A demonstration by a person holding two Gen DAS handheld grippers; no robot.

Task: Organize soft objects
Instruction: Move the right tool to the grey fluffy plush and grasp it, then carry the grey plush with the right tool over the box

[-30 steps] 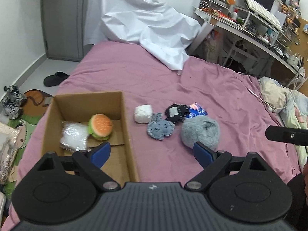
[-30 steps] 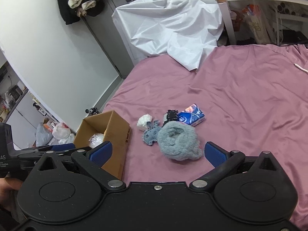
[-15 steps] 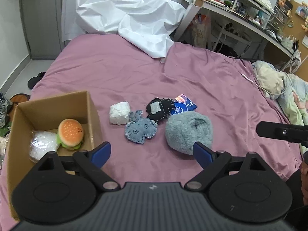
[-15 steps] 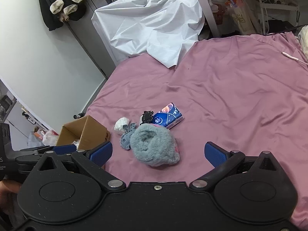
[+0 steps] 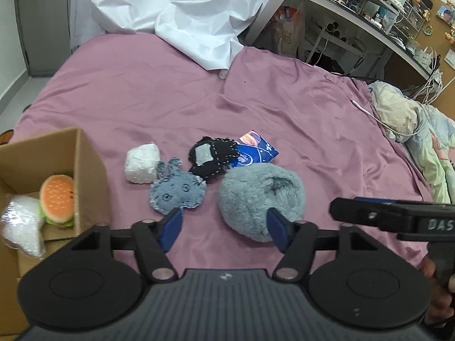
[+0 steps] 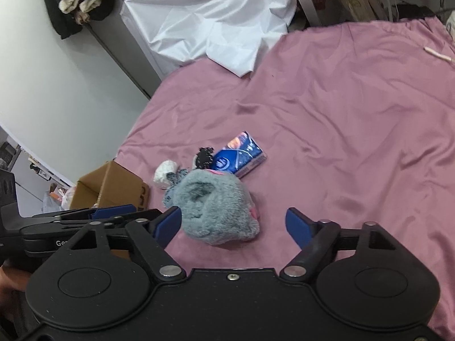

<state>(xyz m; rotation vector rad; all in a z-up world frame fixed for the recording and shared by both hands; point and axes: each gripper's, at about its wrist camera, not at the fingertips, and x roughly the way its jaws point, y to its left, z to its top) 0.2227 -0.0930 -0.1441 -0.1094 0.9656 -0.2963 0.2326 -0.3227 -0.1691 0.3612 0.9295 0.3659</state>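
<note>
On the pink bed lie a fluffy grey plush (image 5: 261, 199) (image 6: 213, 207), a small blue-grey felt animal (image 5: 176, 191) (image 6: 170, 180), a black stitched plush (image 5: 212, 157) (image 6: 204, 156), a white soft lump (image 5: 141, 163) (image 6: 165, 172) and a blue tissue pack (image 5: 256, 152) (image 6: 239, 159). The cardboard box (image 5: 88, 167) (image 6: 113, 182) at the left holds a burger plush (image 5: 57, 199) and a white wrapped bundle (image 5: 21, 224). My left gripper (image 5: 224, 228) is open, just short of the felt animal and grey plush. My right gripper (image 6: 234, 224) is open, just short of the grey plush.
A white sheet (image 5: 176, 14) (image 6: 210, 20) lies crumpled at the far end of the bed. A desk with shelves (image 5: 355, 8) stands at the right. Folded bedding (image 5: 421, 130) lies on the right edge. A white cable (image 6: 438, 54) lies on the bed.
Both grippers have moved forward and down toward the pile of soft things. The left view has shifted right, so the box now sits at its left edge. Both remain open and empty.
</note>
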